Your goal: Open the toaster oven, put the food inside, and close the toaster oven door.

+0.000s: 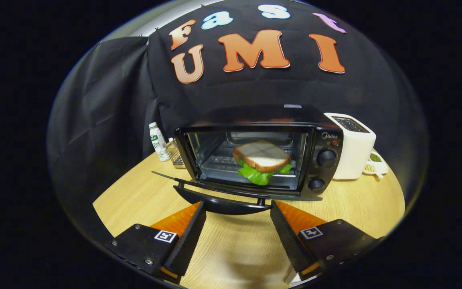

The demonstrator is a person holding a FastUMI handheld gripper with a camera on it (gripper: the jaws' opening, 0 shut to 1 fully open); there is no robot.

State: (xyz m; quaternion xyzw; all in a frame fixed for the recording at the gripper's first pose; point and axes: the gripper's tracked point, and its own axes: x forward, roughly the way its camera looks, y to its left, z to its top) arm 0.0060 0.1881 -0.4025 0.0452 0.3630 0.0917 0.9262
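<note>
Gripper view: black toaster oven (255,150) with two round knobs sits on the round light wooden surface (359,204), its glass door (223,196) dropped flat and open toward the camera. Toy sandwich (262,161), white bread slice over green lettuce, appears to rest on the wire rack inside, near the front right of the cavity. Black-and-orange jaws (238,214) spread wide, empty, tips just short of the door's front edge, handle between them. White pop-up toaster (353,146) stands just beside the oven on the knob side, small dish (375,164) behind it. White bottle with green label (159,142) and a small wire basket (176,154) at the other side. Bare wood lies between the fingers.
</note>
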